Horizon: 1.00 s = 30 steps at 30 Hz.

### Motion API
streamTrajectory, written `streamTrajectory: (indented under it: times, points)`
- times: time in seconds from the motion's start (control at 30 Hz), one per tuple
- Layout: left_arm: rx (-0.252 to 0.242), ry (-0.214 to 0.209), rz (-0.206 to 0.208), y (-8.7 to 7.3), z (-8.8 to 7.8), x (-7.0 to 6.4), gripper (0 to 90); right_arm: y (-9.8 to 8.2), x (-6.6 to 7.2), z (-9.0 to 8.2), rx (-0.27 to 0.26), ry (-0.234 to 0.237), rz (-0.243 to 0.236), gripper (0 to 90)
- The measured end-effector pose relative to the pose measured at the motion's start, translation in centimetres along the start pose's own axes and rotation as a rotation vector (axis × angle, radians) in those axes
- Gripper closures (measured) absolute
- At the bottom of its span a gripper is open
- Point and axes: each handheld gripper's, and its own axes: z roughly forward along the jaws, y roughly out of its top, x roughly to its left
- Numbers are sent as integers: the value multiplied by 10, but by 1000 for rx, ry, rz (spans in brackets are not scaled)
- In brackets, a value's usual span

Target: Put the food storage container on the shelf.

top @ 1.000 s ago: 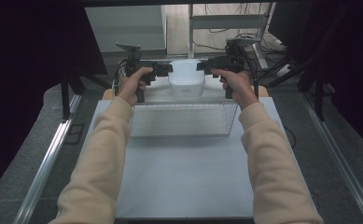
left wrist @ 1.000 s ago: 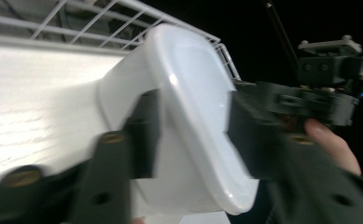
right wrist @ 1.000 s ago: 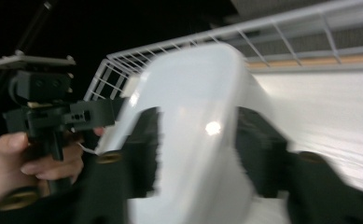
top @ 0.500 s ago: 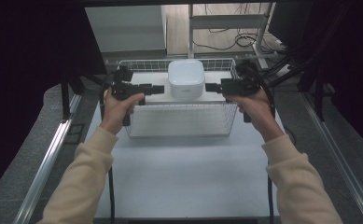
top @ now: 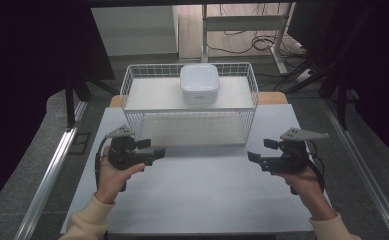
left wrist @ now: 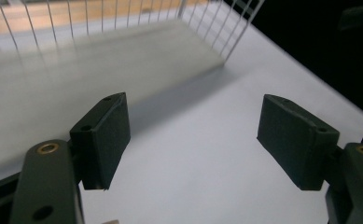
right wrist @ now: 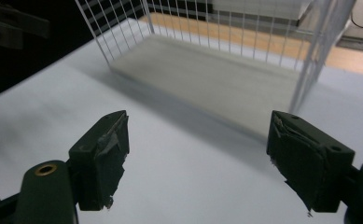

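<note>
high view: white square lidded box (top: 199,84) sits in white wire basket (top: 132,85) at twelve o'clock; left gripper (top: 158,151) and right gripper (top: 252,157) hover empty, jaws apart; placing looks done.

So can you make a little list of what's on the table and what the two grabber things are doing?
table: white top
basket: white wire basket, at the far end
box: white rounded box, on the basket's upper shelf
left gripper: jaws open, holding nothing, near the basket's front
right gripper: jaws open, holding nothing
</note>
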Motion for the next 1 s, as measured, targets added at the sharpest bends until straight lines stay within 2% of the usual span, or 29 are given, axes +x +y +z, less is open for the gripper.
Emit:
streamTrajectory:
  times: [0.03, 0.07, 0.13, 0.17, 0.23, 0.27, 0.3, 0.33, 0.37, 0.47, 0.57, 0.63, 1.0]
  points:
    - [0, 0, 0, 0, 0, 0, 249, 0, 0, 0, 0, 0, 0, 207]
    - [15, 0, 3, -10, 0, -4, 249, -16, -1, -3, 15, -8, 3, 204]
    - [23, -2, 7, -17, 1, -5, 247, -21, -1, -4, 23, -9, 2, 201]
    - [31, 1, 7, -25, 1, -7, 247, -33, -3, -5, 29, -13, 20, 199]
    - [41, -1, 2, -33, 2, -7, 247, -45, -4, -5, 40, -12, 39, 199]
    - [41, -1, 2, -33, 2, -7, 249, -50, -5, -3, 52, -14, 42, 197]
    - [59, -2, -2, -40, 5, -7, 250, -54, -5, -2, 72, -16, 36, 193]
    - [59, -2, -2, -40, 5, -7, 251, -54, -5, -2, 72, -16, 36, 193]
    - [65, 11, -7, -44, 8, -6, 257, -61, -5, 0, 90, -37, 27, 193]
    - [70, 17, -11, -47, 9, -4, 260, -70, -7, 5, 114, -42, 30, 193]
    - [73, 24, -23, -49, 11, -3, 260, -72, -7, 8, 128, -50, 22, 193]
    - [73, 29, -15, -49, 11, -4, 259, -71, -6, 8, 120, -45, 15, 193]
    - [69, 19, -18, -49, 10, -3, 257, -71, -5, 5, 117, -49, 6, 187]
